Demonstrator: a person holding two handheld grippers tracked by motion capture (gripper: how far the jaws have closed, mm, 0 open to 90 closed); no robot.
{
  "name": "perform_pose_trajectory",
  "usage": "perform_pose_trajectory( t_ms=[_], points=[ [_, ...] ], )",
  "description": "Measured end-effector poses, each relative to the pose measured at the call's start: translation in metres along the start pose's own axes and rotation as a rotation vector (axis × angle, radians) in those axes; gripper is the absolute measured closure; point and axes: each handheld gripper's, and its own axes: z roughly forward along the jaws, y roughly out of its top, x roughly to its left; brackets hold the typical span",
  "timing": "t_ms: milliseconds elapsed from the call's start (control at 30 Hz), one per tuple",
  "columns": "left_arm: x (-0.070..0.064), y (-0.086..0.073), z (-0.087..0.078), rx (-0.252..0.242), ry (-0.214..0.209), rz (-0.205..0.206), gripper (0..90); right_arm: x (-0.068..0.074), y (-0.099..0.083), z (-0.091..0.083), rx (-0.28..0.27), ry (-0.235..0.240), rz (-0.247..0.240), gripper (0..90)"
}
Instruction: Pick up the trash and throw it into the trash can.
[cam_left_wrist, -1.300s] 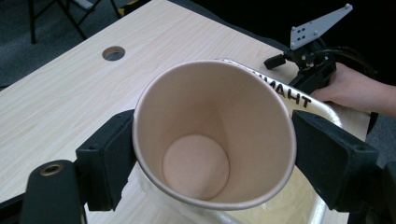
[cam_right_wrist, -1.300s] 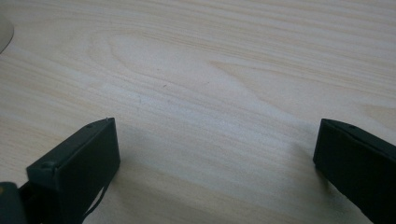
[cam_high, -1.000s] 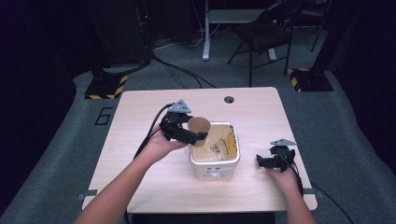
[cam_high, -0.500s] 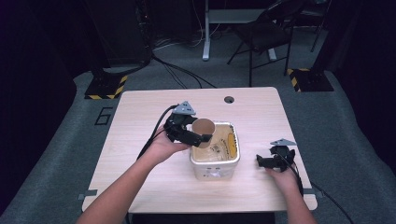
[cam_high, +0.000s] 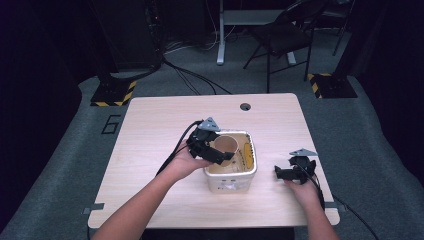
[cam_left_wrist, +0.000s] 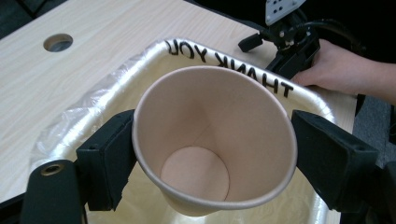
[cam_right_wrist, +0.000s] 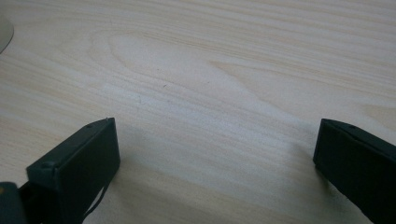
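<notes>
Brown paper cup (cam_left_wrist: 215, 140), empty and tilted, sits clamped between the left tongs (cam_high: 212, 150) over the white bin (cam_high: 231, 179) (bag-lined, something yellowish lies inside). The right tongs (cam_high: 291, 172) rest spread wide on the bench (cam_high: 150, 125), gripping nothing.

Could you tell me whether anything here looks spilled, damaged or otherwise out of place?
Nothing stands out. The left gripper holds an empty, undented paper cup tilted over the bag-lined bin. The right gripper rests open on the bare table. I see no spill.
</notes>
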Motion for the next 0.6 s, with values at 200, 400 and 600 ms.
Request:
perform_pose_trajectory(
  t_ms=[200,400,600],
  points=[
    [-0.002,-0.005,0.01,0.03,-0.006,0.006,18.0,0.0,0.0,0.0,0.0,0.0,0.0,0.0],
    [-0.005,-0.007,0.016,0.039,-0.01,0.012,17.2,0.0,0.0,0.0,0.0,0.0,0.0,0.0],
    [-0.007,-0.008,0.016,0.037,-0.014,0.02,16.4,0.0,0.0,0.0,0.0,0.0,0.0,0.0]
  ],
)
